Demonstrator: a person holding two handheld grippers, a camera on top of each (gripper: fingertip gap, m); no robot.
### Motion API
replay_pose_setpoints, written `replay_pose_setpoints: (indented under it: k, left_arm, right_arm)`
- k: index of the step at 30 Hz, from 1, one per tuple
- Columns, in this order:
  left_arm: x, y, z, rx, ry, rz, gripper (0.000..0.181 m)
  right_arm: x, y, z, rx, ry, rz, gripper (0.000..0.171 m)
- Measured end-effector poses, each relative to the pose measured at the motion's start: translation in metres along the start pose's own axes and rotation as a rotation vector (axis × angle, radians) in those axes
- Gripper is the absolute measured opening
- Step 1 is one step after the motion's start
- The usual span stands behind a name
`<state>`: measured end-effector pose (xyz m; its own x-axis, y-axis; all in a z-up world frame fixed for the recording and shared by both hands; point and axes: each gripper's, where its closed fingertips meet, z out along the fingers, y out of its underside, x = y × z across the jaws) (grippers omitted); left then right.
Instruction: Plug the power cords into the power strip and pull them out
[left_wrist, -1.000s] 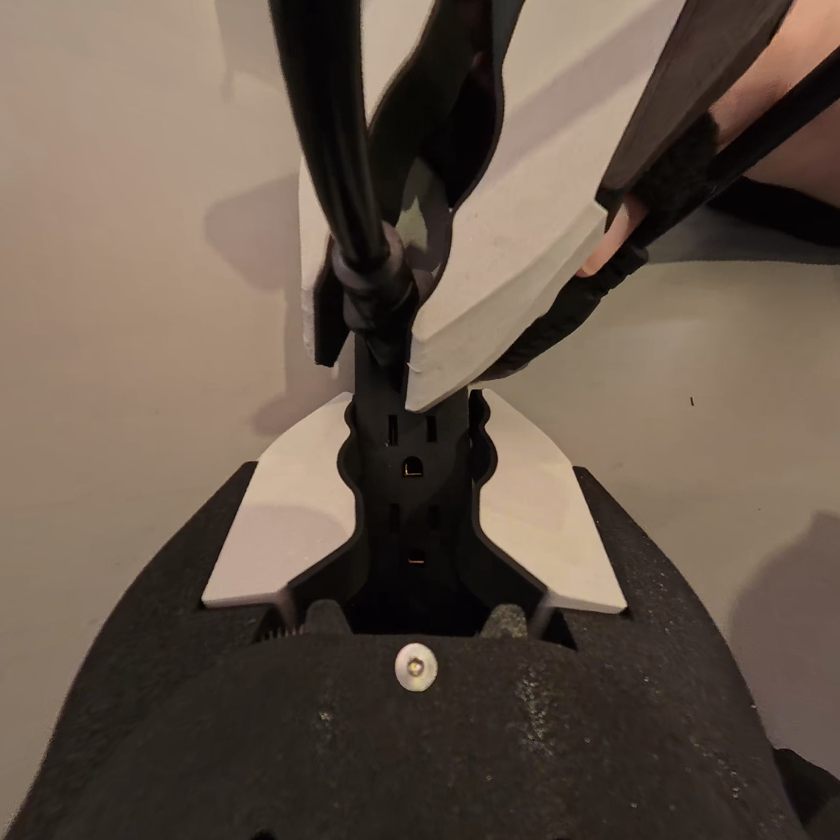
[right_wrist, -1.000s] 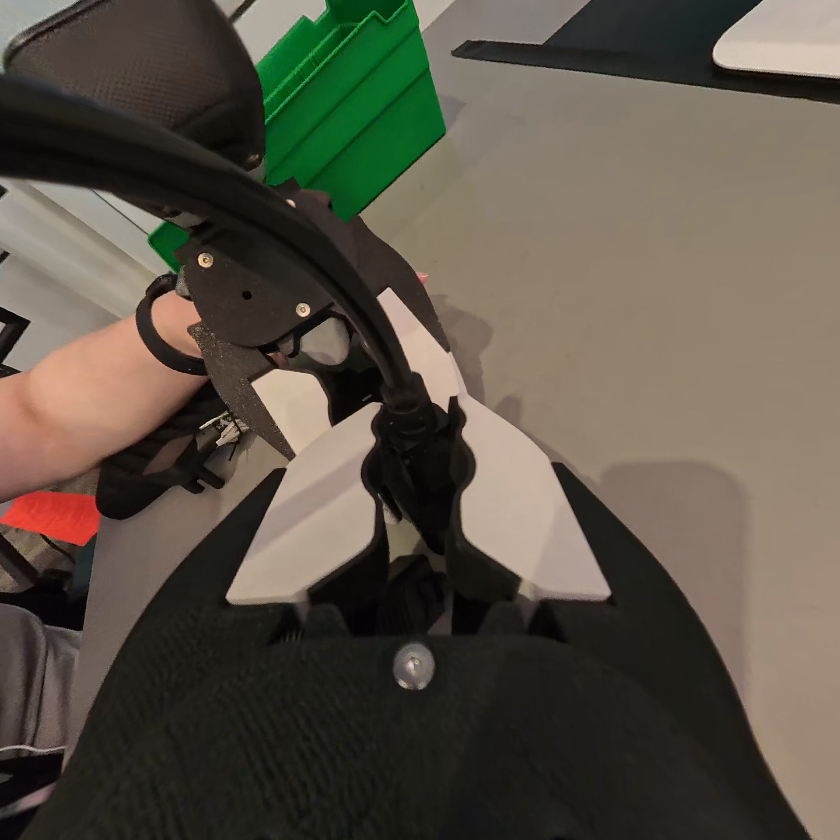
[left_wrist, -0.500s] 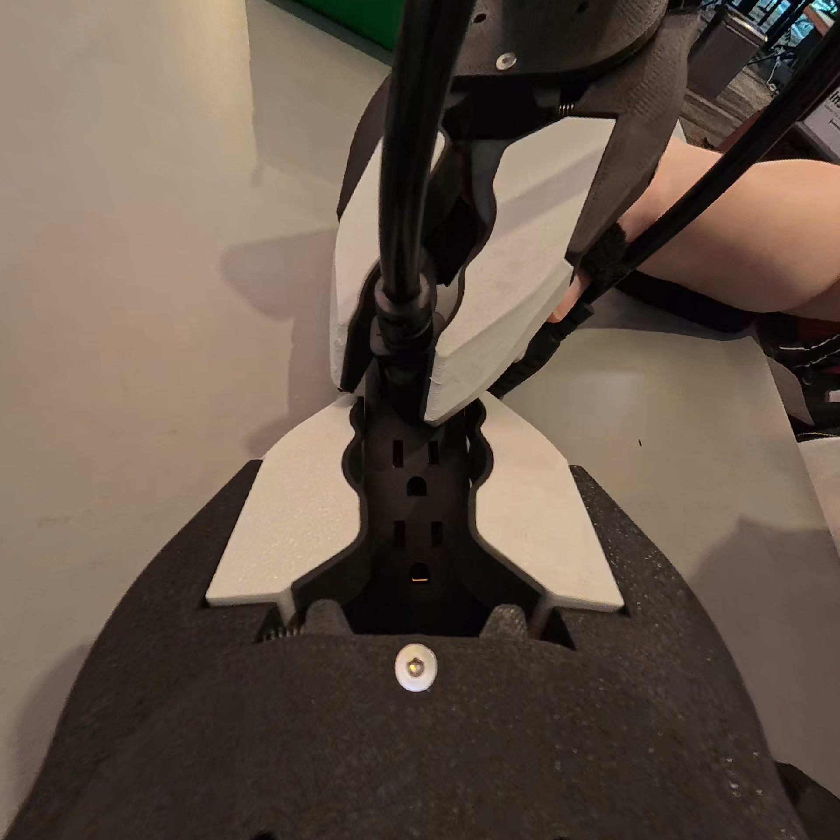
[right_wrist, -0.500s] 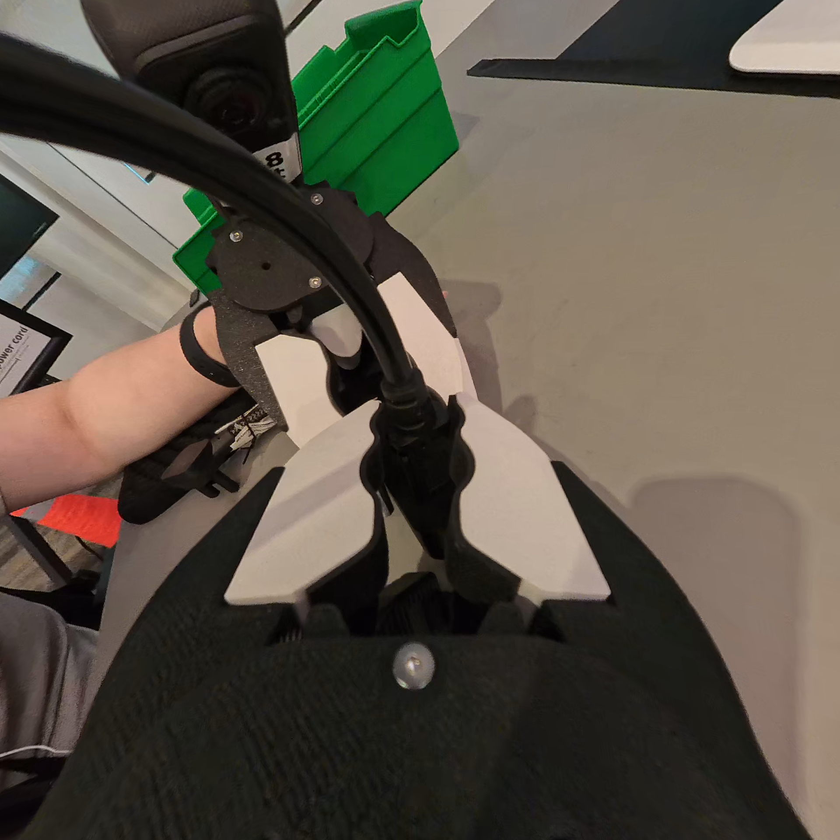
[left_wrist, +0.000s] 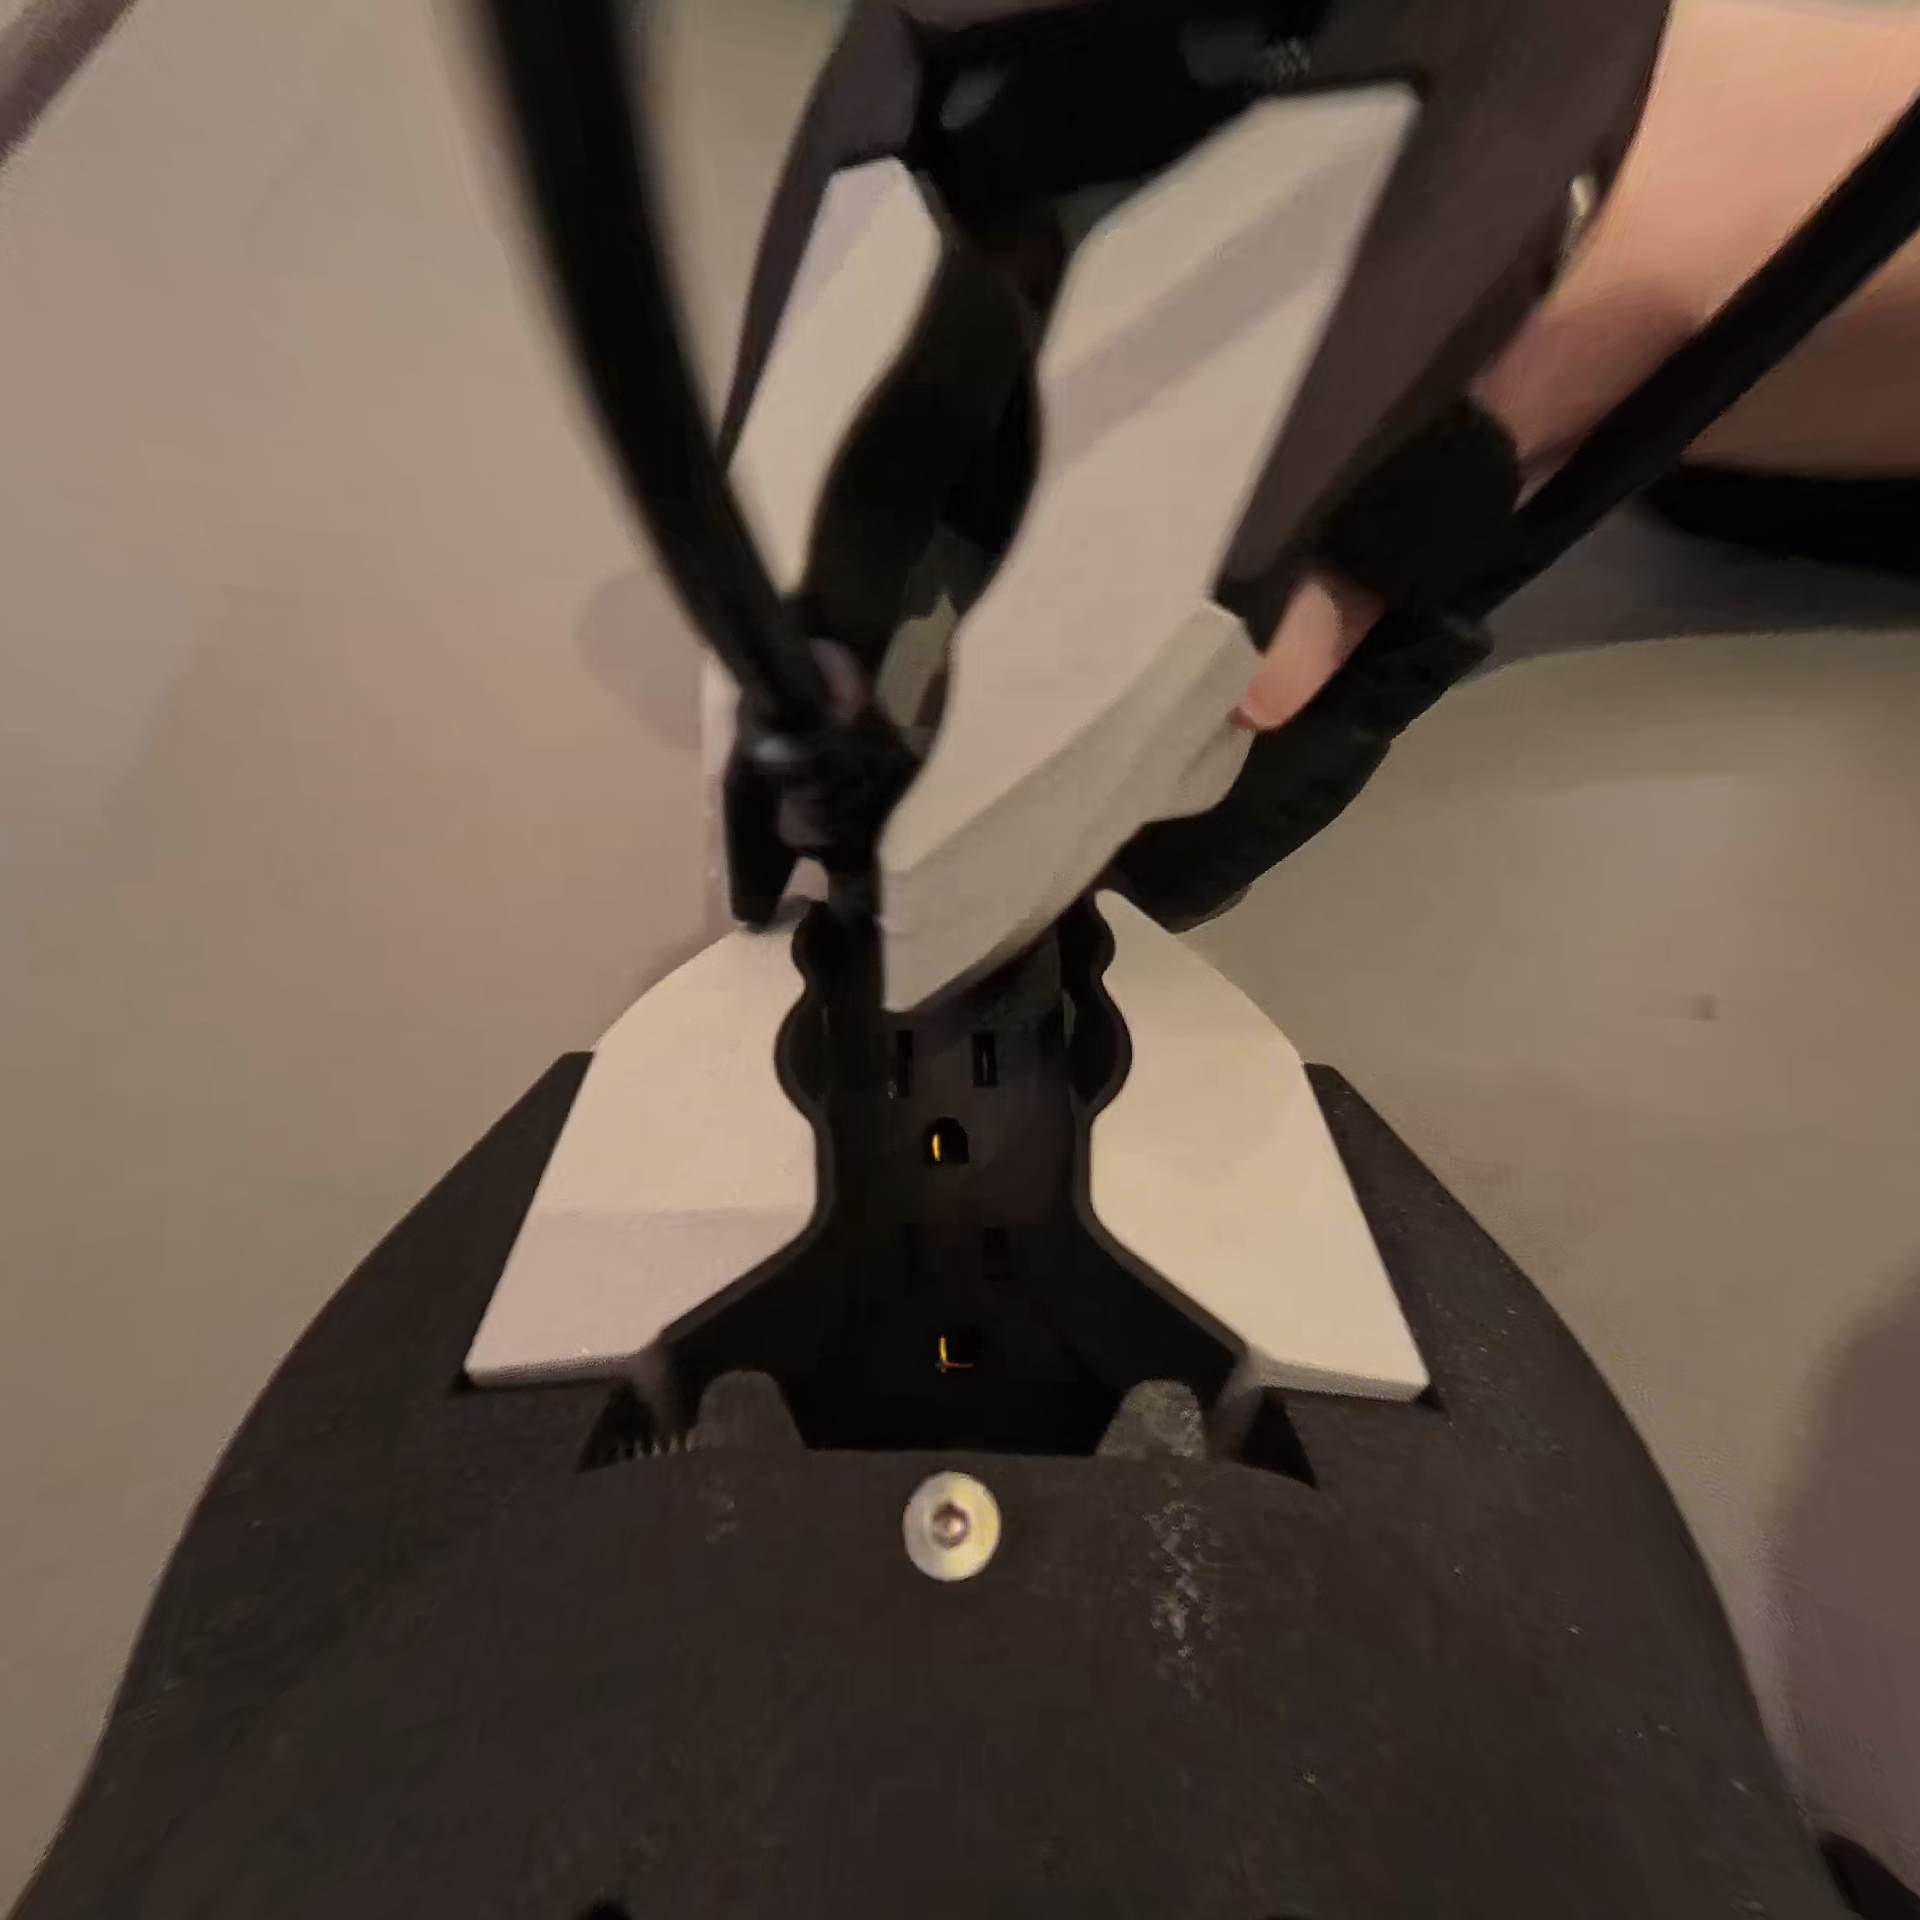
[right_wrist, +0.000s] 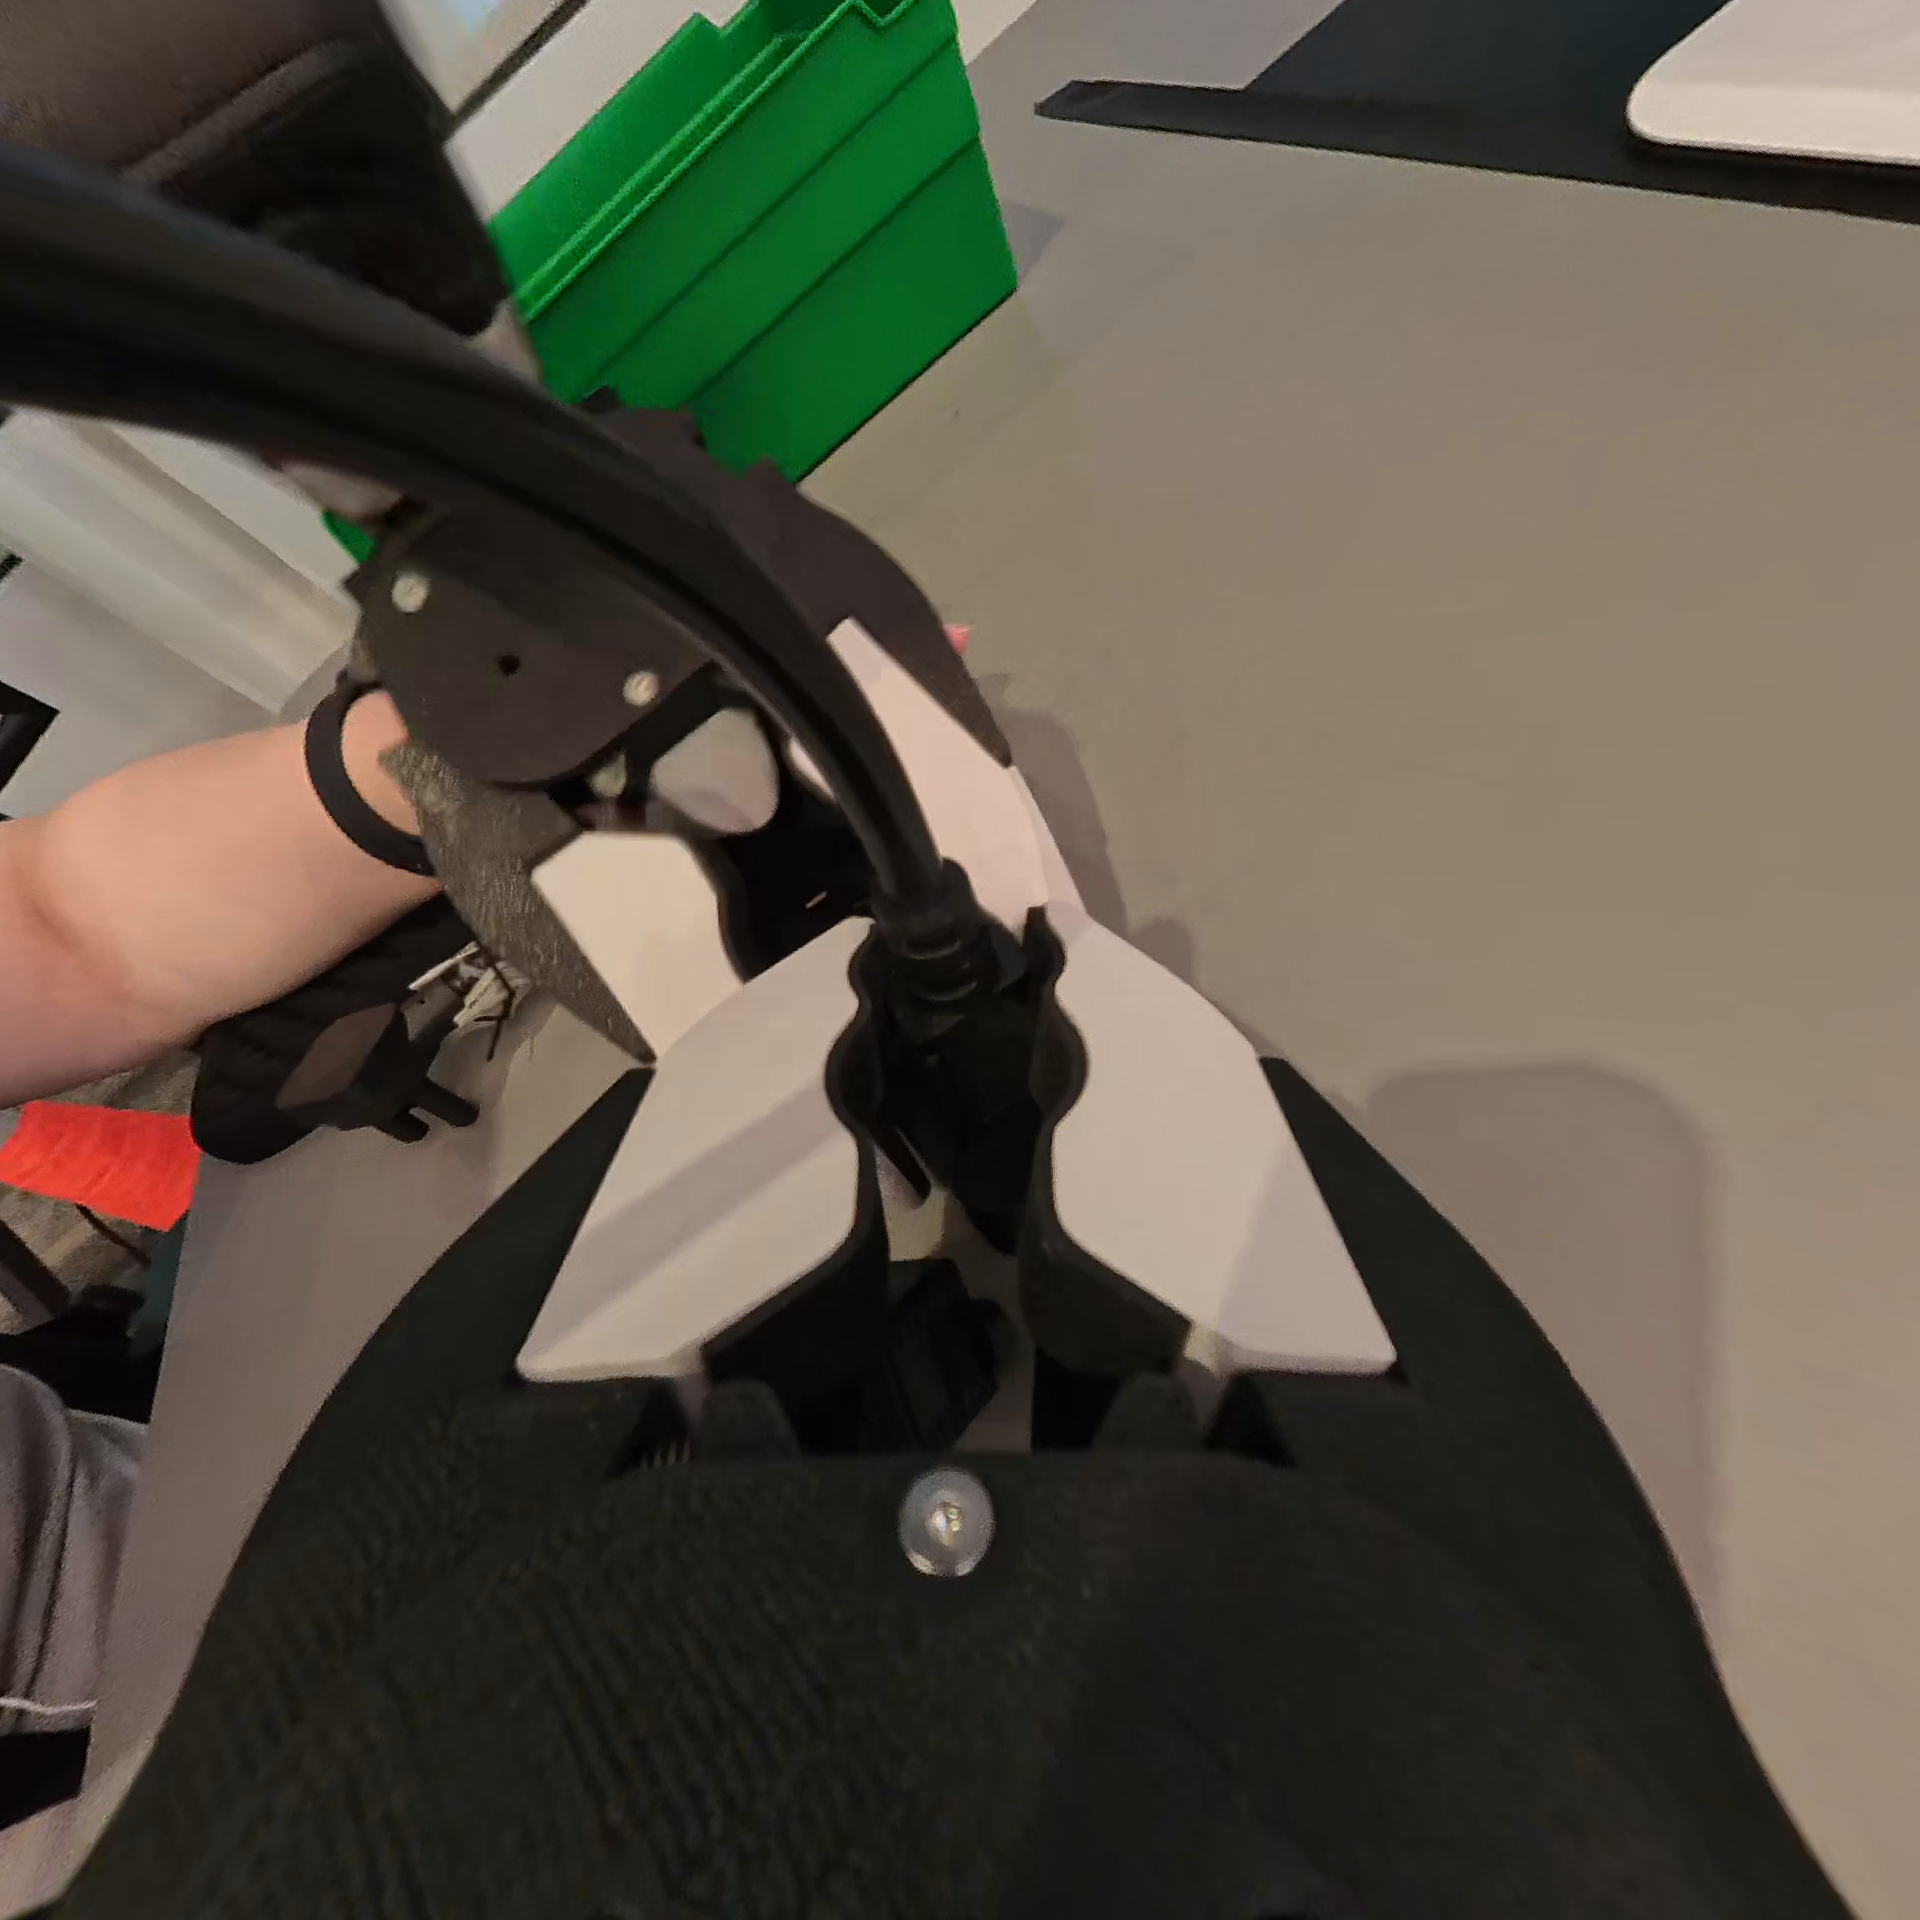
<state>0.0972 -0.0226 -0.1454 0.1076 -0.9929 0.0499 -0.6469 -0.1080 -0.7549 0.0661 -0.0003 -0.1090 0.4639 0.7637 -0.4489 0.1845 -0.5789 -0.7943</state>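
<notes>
strip (left_wrist: 951, 1174): frame centre, clamped between left gripper (left_wrist: 951, 1039) fingers
plug (right_wrist: 951, 1039): pinched in right gripper (right_wrist: 945, 997), at strip's far end
table (right_wrist: 1455, 623): bare toward right edge

Ahead of the left gripper (left_wrist: 951, 1023), the right gripper (left_wrist: 831, 914) and its plug (left_wrist: 821, 769) are motion-blurred; whether the prongs sit in the power strip (left_wrist: 951, 1153) is hidden. The cord (right_wrist: 312, 353) runs off-frame.

A green bin (right_wrist: 758, 249) sits on the grey table (right_wrist: 1455, 644).
</notes>
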Motion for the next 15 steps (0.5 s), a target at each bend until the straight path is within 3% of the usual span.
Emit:
replay_pose_setpoints:
  k: [3, 11, 15]
  left_arm:
    - [-0.0028, 0.0060, 0.0061, -0.084, -0.147, 0.192, 0.050]
    - [-0.0032, 0.0036, 0.0052, -0.054, -0.116, 0.153, 0.050]
    - [-0.0002, 0.0023, -0.0009, -0.006, -0.002, 0.029, 0.048]
  right_arm:
    - [0.0049, -0.0031, -0.0003, 0.028, -0.019, 0.102, 0.024]
    - [0.0057, -0.0031, 0.0001, 0.005, -0.046, 0.092, 0.025]
    - [0.0048, -0.0029, 0.0015, 0.013, -0.054, 0.098, 0.026]
